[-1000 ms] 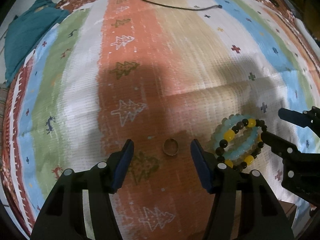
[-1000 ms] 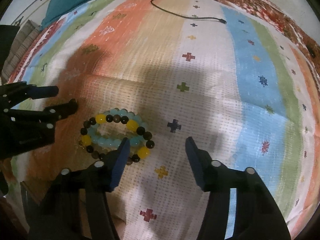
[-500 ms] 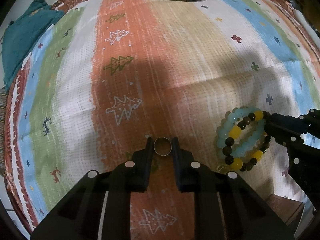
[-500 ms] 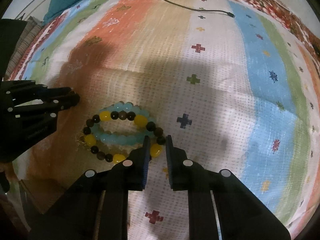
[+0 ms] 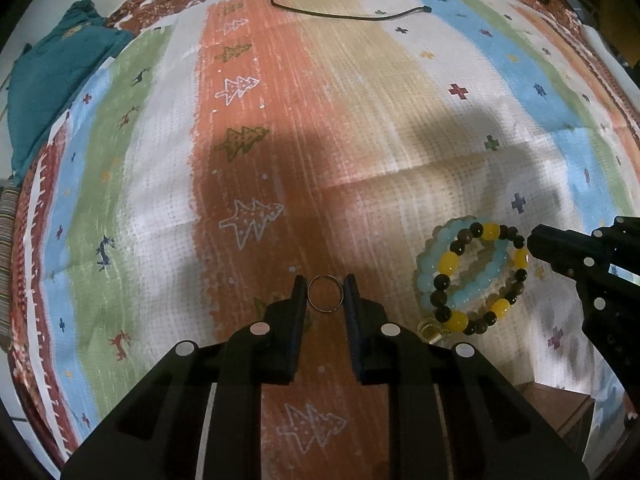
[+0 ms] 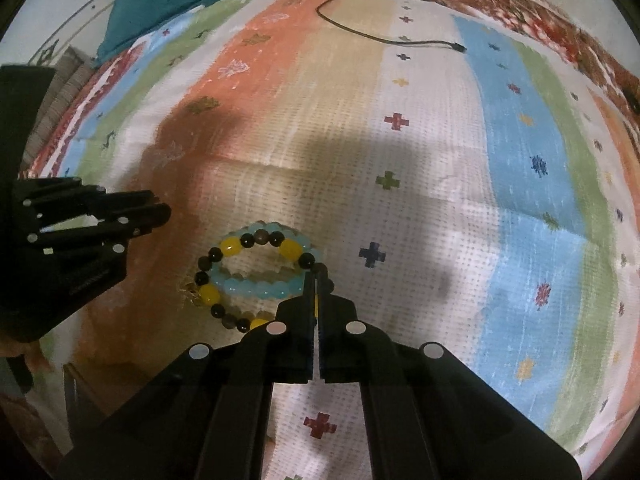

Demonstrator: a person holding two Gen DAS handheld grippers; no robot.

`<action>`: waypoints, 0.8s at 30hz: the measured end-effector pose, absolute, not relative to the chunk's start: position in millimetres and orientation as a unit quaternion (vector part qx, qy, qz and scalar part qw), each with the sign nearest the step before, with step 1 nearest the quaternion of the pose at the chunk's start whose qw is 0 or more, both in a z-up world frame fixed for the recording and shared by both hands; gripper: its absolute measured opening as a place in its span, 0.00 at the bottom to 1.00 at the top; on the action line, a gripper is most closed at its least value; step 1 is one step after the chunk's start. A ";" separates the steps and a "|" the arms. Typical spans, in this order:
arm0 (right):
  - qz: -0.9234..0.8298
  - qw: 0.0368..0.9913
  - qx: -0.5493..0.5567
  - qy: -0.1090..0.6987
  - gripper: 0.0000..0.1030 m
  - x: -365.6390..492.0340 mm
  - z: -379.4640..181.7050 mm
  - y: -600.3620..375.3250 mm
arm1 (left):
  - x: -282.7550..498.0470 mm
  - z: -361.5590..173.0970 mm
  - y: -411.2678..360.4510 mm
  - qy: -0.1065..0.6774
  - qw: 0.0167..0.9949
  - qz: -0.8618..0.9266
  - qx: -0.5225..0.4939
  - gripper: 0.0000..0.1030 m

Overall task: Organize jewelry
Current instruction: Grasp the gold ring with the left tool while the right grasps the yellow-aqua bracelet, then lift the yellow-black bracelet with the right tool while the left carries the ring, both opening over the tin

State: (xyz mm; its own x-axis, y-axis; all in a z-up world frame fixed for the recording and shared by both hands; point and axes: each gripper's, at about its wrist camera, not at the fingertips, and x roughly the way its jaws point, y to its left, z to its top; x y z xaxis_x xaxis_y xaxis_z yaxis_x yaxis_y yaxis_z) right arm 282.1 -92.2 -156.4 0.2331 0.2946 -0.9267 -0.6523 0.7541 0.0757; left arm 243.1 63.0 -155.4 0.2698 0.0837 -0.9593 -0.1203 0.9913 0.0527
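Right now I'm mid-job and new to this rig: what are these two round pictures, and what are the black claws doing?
There is no robot here: a person holds one black two-finger claw in each hand, and a fisheye camera on each claw looks forward along its fingers.

The left picture is the left claw's view. Its fingers are shut on a thin metal ring.

The right picture is the right claw's view. Its fingers are shut on a bracelet of dark and yellow beads, which lies over a pale blue bead bracelet.

Everything rests on a striped, patterned cloth. Farther back lie a thin black cable and a teal fabric bundle.
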 end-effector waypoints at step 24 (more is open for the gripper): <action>0.293 0.753 -0.182 0.560 0.31 284.0 -181.9 -96.4 | 248.3 -169.8 63.5 0.615 0.786 0.064 -0.003 0.18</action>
State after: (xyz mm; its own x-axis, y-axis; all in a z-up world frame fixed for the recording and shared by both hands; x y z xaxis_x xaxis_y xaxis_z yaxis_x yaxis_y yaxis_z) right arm 284.0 -96.4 -181.9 0.2000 0.2369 -0.9507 -0.6454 0.7619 0.0541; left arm 248.3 63.5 -169.8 0.2359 0.0968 -0.9669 -0.1036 0.9919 0.0740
